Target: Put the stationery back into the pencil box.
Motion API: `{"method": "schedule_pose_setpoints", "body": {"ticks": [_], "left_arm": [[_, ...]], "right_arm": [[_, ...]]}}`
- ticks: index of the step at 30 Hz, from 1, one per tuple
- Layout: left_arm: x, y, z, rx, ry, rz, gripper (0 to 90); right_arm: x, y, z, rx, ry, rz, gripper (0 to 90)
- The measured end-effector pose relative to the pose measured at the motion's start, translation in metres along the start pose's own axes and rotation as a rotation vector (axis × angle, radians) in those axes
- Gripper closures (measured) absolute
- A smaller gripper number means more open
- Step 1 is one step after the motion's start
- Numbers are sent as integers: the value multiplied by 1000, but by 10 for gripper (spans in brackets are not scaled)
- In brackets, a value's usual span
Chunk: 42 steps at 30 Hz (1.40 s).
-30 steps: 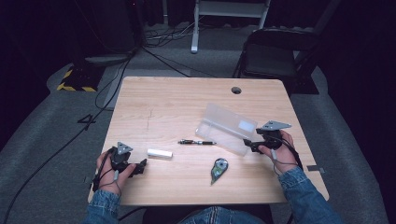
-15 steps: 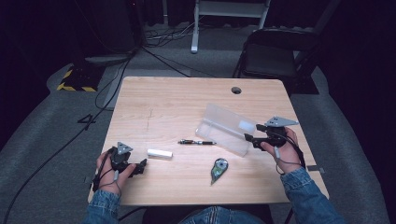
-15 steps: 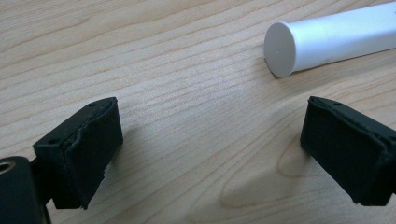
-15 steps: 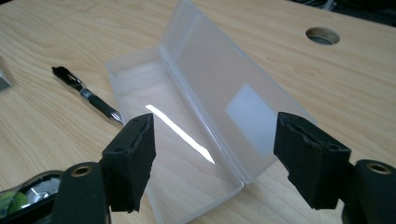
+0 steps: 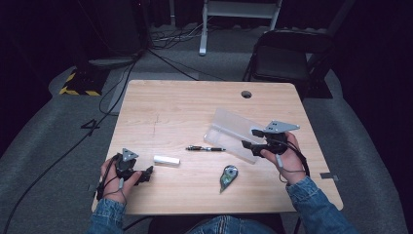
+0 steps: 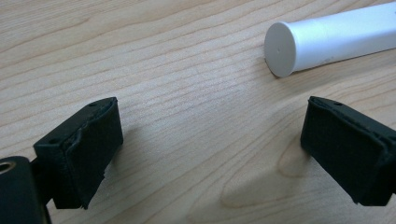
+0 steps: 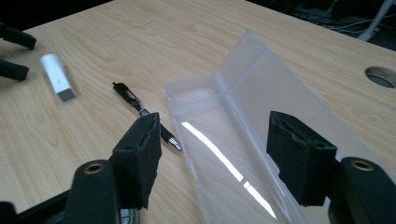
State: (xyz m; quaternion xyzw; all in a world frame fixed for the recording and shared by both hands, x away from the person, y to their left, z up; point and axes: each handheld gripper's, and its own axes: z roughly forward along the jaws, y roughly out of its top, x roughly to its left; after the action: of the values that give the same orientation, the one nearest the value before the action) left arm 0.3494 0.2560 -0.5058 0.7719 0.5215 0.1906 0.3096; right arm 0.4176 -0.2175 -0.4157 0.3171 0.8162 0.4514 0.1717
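High view: right tongs [image 5: 253, 138], narrowing yet spread, lifted above clear case [image 5: 229, 129]; left tongs [image 5: 146, 174] spread.

On the table [image 5: 185, 109], the case [image 5: 233, 132] is lying at the right, the pen [image 5: 205, 148] just left of it, the tube [image 5: 166, 160] farther left, and the dispenser [image 5: 228, 177] nearer the front edge.

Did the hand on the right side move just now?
Yes. The right gripper has moved up and slightly right against the clear case on the table, which stayed put. Its jaws have been closing, with nothing pressed between them.
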Motion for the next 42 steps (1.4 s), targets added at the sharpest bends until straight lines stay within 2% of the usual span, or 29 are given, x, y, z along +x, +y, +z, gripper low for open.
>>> {"method": "schedule_pose_setpoints", "body": {"ticks": [8,16,19,27,34,42], "left_arm": [[0,0,0,0,3,5,59],[0,0,0,0,4,5,58],[2,0,0,1,-11,13,56],[2,0,0,1,-10,15,54],[2,0,0,3,-10,16,54],[1,0,0,1,-3,14,56]], "right_arm": [[14,10,26,41,80,-54,442],[22,19,53,94,143,-105,526],[23,19,64,125,168,-115,576],[32,20,93,183,214,-164,632],[37,18,115,218,255,-181,664],[39,12,129,250,258,-208,666]]}}
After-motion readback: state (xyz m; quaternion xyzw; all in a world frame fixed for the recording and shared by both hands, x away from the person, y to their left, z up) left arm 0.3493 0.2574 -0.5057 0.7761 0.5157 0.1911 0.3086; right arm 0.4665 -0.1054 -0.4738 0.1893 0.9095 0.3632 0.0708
